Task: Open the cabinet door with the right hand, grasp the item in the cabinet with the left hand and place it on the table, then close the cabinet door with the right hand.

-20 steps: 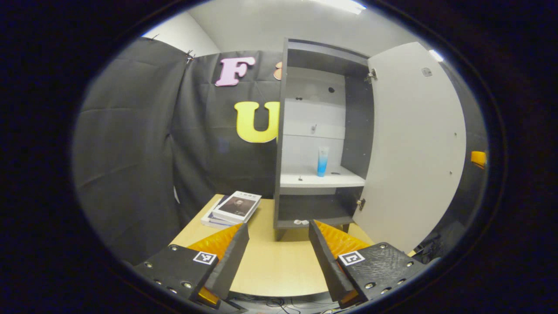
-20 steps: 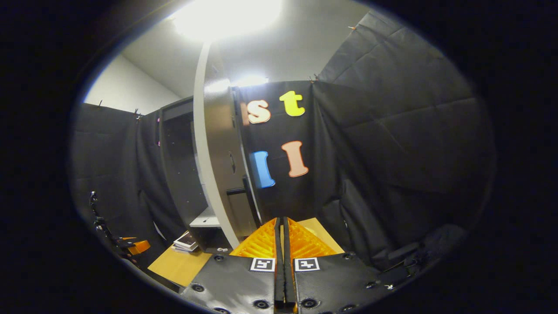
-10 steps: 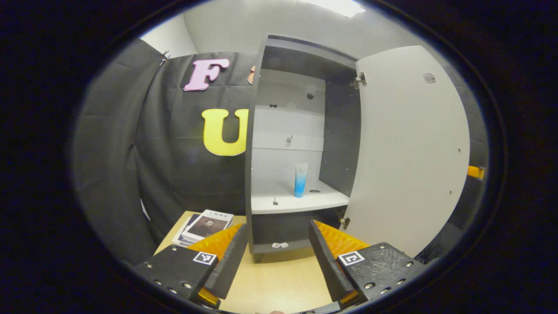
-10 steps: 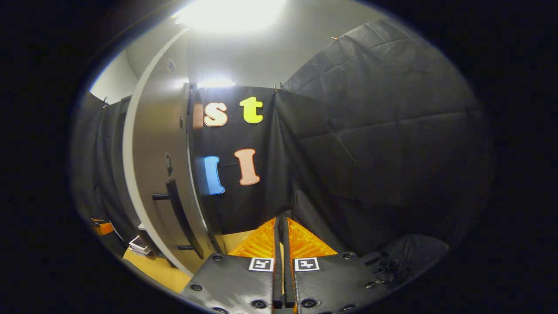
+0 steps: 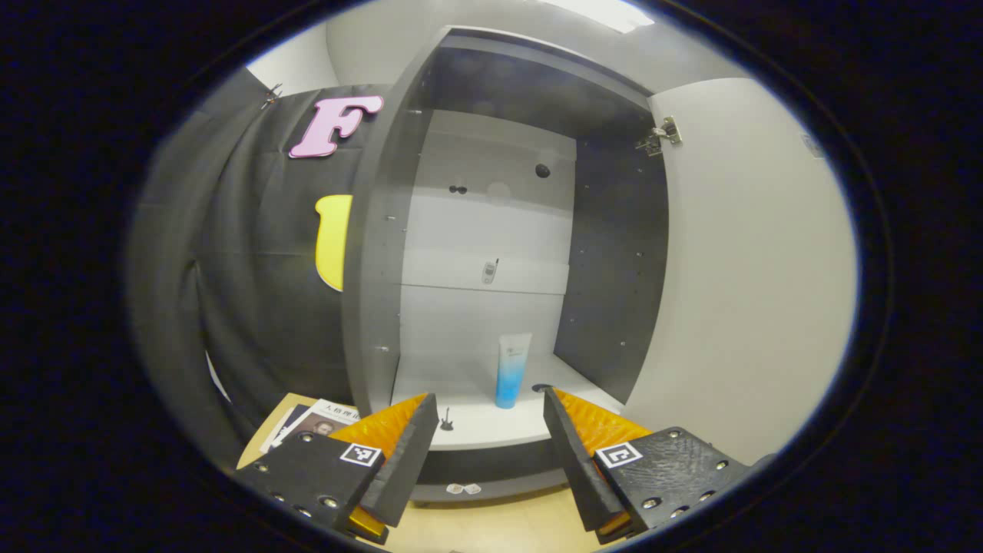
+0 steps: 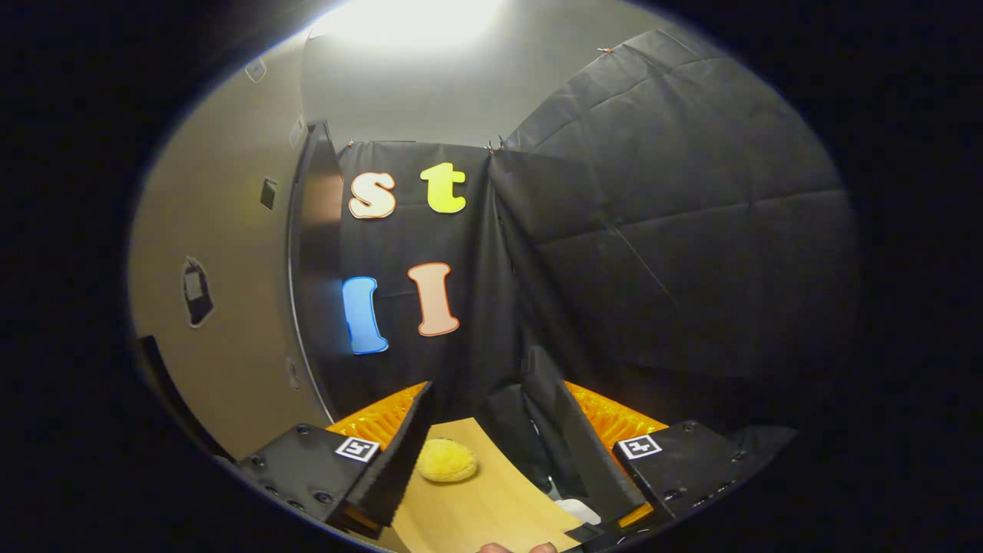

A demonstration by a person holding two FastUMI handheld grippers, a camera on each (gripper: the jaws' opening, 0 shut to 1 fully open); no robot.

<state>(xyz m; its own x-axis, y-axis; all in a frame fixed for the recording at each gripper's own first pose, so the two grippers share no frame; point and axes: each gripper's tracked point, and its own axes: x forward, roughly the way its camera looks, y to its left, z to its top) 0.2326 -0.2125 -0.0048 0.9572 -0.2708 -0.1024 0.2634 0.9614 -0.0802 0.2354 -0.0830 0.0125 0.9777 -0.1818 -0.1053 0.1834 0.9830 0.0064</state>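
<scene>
My right tool (image 6: pixel 484 438) has let go and gapes empty, so my wide-open left tool (image 5: pixel 488 430) now nears the upright blue-and-white plastic tube (image 5: pixel 512 370).

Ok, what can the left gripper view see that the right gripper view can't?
Left gripper view: the cabinet's inside, a blue tube standing on its white shelf, books on the table, and the open left tool. Right gripper view: a fuzzy yellow ball on the table, and the open right tool. Both: the open cabinet door, the wooden table, the black cloth wall.
</scene>
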